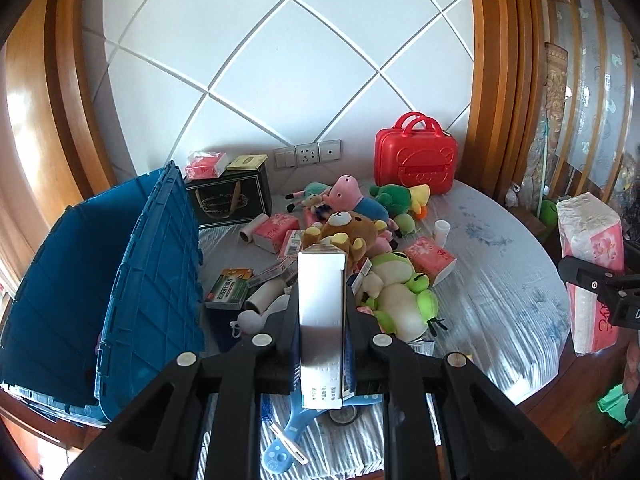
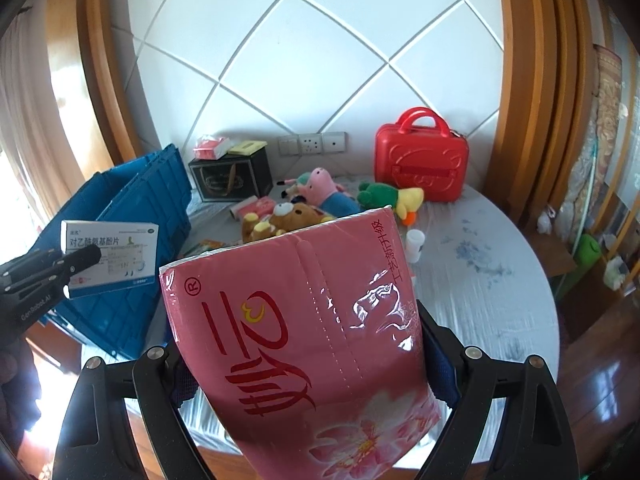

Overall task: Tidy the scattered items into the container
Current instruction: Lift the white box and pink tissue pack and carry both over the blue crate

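Observation:
My left gripper (image 1: 321,312) is shut on a white medicine box (image 1: 321,320), held upright above the table; it also shows in the right wrist view (image 2: 110,256). My right gripper (image 2: 304,344) is shut on a large pink tissue pack (image 2: 304,320), also seen at the right edge of the left wrist view (image 1: 592,264). The open blue crate (image 1: 120,280) stands at the table's left, also in the right wrist view (image 2: 132,208). Scattered on the table are plush toys: a brown bear (image 1: 344,236), a green frog (image 1: 404,296), a pink pig (image 1: 352,192), plus small pink tissue packs (image 1: 430,260) and a green box (image 1: 228,288).
A red case (image 1: 416,160) stands at the back right by the wall. A black gift box (image 1: 230,200) sits behind the crate with small packs on top. A white bottle (image 1: 441,232), paper rolls (image 1: 264,296) and a blue plastic piece (image 1: 288,436) lie on the round table (image 1: 500,280).

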`<act>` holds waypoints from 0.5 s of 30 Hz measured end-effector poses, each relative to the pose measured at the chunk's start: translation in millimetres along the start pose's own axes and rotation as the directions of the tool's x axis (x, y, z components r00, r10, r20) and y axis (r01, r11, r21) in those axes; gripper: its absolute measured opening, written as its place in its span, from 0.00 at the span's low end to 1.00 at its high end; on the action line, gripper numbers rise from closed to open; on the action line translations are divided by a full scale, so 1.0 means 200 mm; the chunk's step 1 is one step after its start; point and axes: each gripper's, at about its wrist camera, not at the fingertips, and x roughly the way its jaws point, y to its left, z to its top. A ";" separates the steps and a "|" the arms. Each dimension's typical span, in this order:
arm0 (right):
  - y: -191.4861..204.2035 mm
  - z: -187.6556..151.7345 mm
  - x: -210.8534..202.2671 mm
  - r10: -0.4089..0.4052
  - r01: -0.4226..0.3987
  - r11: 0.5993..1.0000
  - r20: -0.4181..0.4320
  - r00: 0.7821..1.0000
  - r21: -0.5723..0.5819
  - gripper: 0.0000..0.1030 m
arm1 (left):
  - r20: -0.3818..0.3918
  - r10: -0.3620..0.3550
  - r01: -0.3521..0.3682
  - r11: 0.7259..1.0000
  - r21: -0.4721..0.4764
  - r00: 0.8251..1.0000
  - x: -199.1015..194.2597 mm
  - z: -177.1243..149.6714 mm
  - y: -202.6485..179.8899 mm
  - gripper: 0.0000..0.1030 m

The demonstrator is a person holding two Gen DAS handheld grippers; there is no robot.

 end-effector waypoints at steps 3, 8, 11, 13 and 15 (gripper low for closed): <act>-0.02 0.01 0.00 0.005 -0.005 1.000 0.000 1.000 0.005 0.86 | -0.014 0.002 -0.002 1.000 -0.008 1.000 0.00 0.00 -0.02 0.16; -0.03 0.02 0.00 0.011 -0.011 1.000 0.000 1.000 0.000 0.86 | -0.003 0.013 -0.013 1.000 -0.014 1.000 -0.05 0.03 -0.03 0.16; -0.01 0.04 -0.01 0.019 -0.019 1.000 0.011 1.000 -0.003 0.86 | 0.006 0.020 -0.020 1.000 -0.013 1.000 -0.07 0.04 -0.01 0.16; 0.01 0.06 -0.01 0.021 -0.021 1.000 0.020 1.000 -0.005 0.87 | 0.012 0.029 -0.029 0.999 -0.014 1.000 -0.07 0.05 0.01 0.16; 0.04 0.07 0.00 0.021 -0.020 1.000 0.024 1.000 -0.010 0.87 | 0.014 0.031 -0.031 0.999 -0.022 0.999 -0.07 0.05 0.05 0.16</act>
